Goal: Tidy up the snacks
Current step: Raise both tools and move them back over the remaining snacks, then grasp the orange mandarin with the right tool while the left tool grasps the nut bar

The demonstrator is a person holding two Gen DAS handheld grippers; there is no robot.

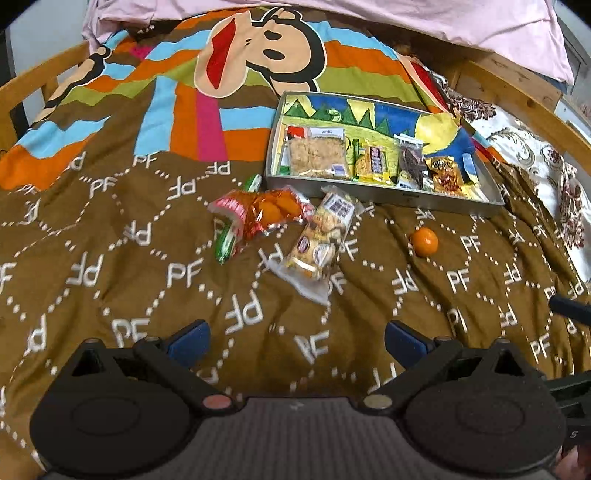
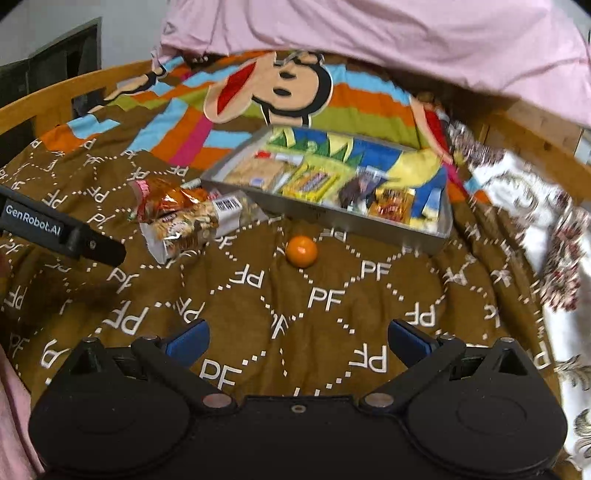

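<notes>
A grey metal tray [image 1: 369,192] with a painted bottom lies on the brown bedspread and holds several snack packets in a row. It also shows in the right wrist view [image 2: 332,216]. In front of it lie an orange-red packet [image 1: 269,210], a long biscuit packet [image 1: 319,242], a green-and-white wrapper [image 1: 227,245] and a small orange [image 1: 424,242]. The right wrist view shows the orange [image 2: 301,251] and the packets [image 2: 184,218]. My left gripper [image 1: 295,341] is open and empty, short of the biscuit packet. My right gripper [image 2: 297,341] is open and empty, short of the orange.
The bedspread [image 1: 147,277] is soft and wrinkled. A pink pillow [image 1: 369,14] lies at the far end. A wooden bed frame [image 1: 509,88] runs along both sides. A floral sheet [image 2: 535,229] lies at the right. The left gripper's body [image 2: 55,229] shows at the right view's left edge.
</notes>
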